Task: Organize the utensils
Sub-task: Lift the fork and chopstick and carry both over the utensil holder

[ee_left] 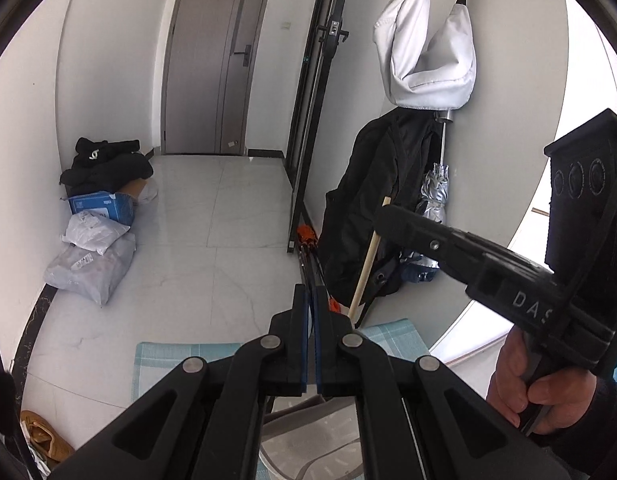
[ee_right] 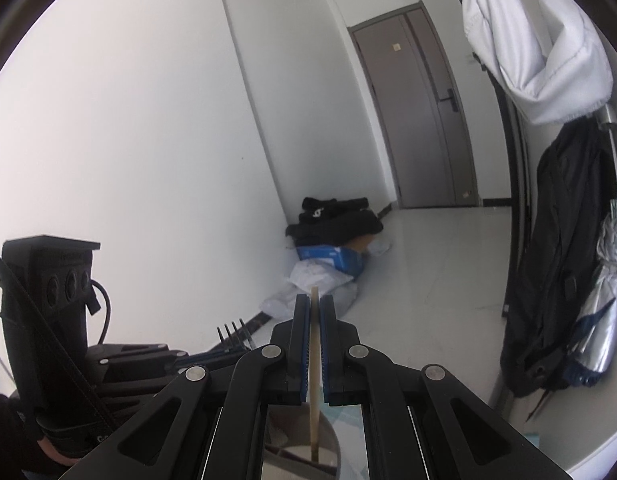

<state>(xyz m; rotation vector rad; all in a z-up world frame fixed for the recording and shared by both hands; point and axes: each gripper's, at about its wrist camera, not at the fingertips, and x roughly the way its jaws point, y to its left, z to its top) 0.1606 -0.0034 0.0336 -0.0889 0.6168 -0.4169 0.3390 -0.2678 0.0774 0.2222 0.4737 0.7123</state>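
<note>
Both utensils are seen lifted, nothing sorted yet afaict. The right gripper is pinched on a pale wooden stick, prob a chopstick or spoon handle; it runs up between the blue pads w/ its tip poking just past the fingertips. In the left wrist view the same stick is seen angled under the right gripper.

The left gripper is pressed together, and a dark fork is seen sticking out of it in the right wrist view, tines up.

Below both, a light blue checked mat and a grey tray are partly visible. So pickup is done; placement into a slot is still left, imo. Which compartment can't be told.
</note>
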